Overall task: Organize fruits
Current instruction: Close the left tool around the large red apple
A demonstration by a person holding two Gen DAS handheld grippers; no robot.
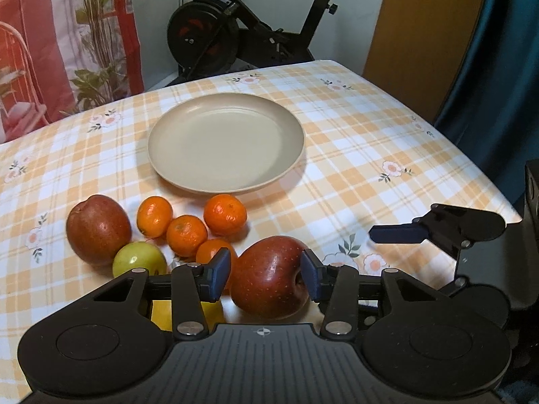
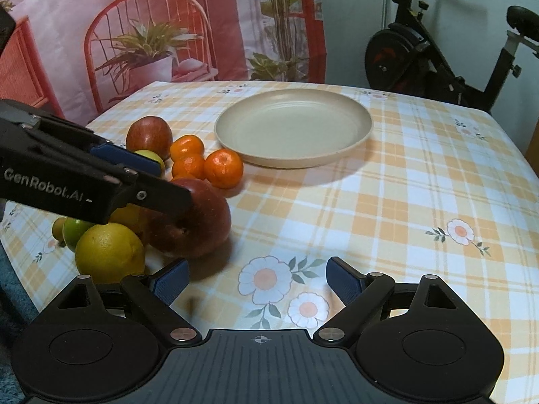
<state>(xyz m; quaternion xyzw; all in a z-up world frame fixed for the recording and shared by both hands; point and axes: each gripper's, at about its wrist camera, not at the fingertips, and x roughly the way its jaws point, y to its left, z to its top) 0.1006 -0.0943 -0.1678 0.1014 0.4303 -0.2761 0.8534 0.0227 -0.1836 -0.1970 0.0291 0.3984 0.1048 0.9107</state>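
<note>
Your plate [image 1: 225, 141] sits empty at twelve o'clock. The left gripper [image 1: 266, 274] pinches the big red apple [image 1: 269, 277] at six; lift it clear of the mandarins [image 1: 187, 235], then carry it forward. Your right gripper [image 2: 257, 281] hangs wide, empty. The left gripper's body reads "GenRobot.AI".

You can count two red apples [image 1: 269, 277], four small oranges [image 1: 225, 214] and one plate [image 1: 225, 141]. You also have one yellow lemon [image 2: 109, 252].
</note>
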